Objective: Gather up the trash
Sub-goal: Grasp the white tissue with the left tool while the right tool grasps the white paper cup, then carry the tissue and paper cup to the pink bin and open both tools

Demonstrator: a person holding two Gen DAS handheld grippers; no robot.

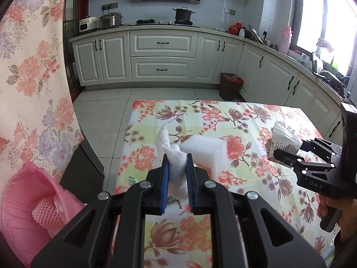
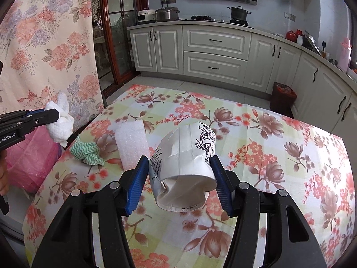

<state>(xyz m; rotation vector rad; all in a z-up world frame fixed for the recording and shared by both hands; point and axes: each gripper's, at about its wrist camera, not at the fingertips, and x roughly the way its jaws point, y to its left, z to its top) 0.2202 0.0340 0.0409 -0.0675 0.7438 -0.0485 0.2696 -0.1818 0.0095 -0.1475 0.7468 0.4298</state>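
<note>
My left gripper is shut on a crumpled white tissue, held above the floral tablecloth. The right wrist view shows that left gripper at the left with the tissue hanging over the table's left edge. My right gripper is shut on a crushed white paper cup with black print, lifted off the table. It appears again as the right gripper with the cup in the left wrist view. A white foam piece and a green-striped rag lie on the cloth.
A pink bag-lined bin with pink foam netting inside stands left of the table, below a floral curtain. A dark waste bin sits on the floor by the white kitchen cabinets. A hand holds the right gripper's handle.
</note>
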